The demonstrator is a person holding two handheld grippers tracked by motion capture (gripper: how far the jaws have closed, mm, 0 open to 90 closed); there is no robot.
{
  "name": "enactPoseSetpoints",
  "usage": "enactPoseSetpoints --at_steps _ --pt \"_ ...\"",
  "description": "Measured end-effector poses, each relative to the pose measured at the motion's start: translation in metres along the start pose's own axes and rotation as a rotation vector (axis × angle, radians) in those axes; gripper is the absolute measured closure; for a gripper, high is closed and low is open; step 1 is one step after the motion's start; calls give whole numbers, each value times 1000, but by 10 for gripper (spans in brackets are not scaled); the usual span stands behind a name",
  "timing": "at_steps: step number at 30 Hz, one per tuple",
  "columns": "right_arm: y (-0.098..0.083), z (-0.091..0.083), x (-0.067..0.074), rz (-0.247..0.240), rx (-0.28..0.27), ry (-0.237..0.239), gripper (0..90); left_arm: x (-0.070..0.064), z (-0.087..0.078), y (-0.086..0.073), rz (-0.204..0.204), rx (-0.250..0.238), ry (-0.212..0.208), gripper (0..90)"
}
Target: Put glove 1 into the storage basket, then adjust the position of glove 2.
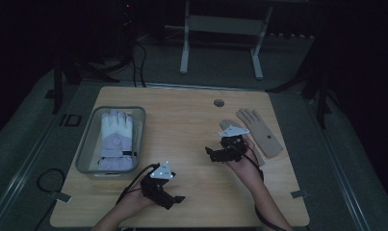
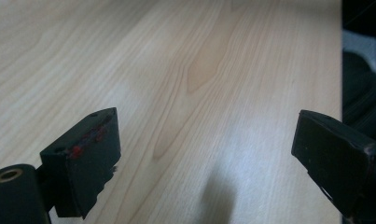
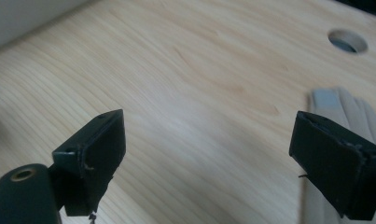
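On the right side of the worktop (image 1: 191,125), two beige gloves lie flat: one beige glove (image 1: 260,131) rests palm-down with its fingers pointing away from you, well inside the far right corner, and a second beige glove (image 1: 226,126) lies just beside it on its left, partly covered by your right hand. Your right hand-held gripper (image 1: 212,153) hangs right at that second glove, pointing left across the wood, and its jaws stand wide apart with nothing between them. From the right gripper view, the right hand-held gripper (image 3: 206,154) looks over bare wood, and the second glove's fingers (image 3: 351,109) show just behind its right-hand jaw, near the round cable hole (image 3: 347,41) in the worktop.

Your left hand-held gripper (image 1: 178,198) sits near the front edge of the worktop, well apart from both beige gloves, pointing right. In the left gripper view, the left hand-held gripper (image 2: 206,149) has its jaws spread wide over bare wood grain, holding nothing.

Farther left, a grey bin (image 1: 88,144) stands on the worktop with a white and lilac winter glove (image 1: 116,139) lying inside it, fingers pointing away from you. Beyond the far edge, a white table frame (image 1: 220,38) stands on the dark floor.
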State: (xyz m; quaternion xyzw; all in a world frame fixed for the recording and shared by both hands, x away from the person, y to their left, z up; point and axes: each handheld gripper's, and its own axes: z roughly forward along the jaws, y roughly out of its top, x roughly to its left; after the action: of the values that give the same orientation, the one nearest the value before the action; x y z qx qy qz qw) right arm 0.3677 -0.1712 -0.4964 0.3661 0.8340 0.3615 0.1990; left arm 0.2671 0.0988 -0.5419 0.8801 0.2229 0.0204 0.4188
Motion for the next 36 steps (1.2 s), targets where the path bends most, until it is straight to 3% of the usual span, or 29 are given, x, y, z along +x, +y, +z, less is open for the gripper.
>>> enactPoseSetpoints --at_steps 1,5,8,11,13,25,29,33,36 --pt "-3 0 -3 7 8 -8 104 -2 4 -3 18 12 13 81" --pt "-12 -3 -12 22 1 7 107 -3 6 -8 29 11 16 80" --pt "-20 -8 -28 75 -10 20 130 -4 8 -11 30 8 21 81" --pt "-27 -14 -43 88 -16 7 146 -5 7 -12 33 -3 24 80" --pt "-30 -19 -53 94 -24 -11 213 -6 7 -12 38 -5 24 81" --pt "-38 -27 -103 128 -39 -82 231 -12 6 -15 77 33 6 80" --pt "-43 -23 -109 125 -23 -87 257 -10 6 -19 91 40 -12 80" --pt "-49 -17 -114 137 -5 -83 284 -7 4 -22 79 38 -7 80" --pt "-52 -10 -116 148 11 -83 295 -5 0 -24 46 -4 -19 80"
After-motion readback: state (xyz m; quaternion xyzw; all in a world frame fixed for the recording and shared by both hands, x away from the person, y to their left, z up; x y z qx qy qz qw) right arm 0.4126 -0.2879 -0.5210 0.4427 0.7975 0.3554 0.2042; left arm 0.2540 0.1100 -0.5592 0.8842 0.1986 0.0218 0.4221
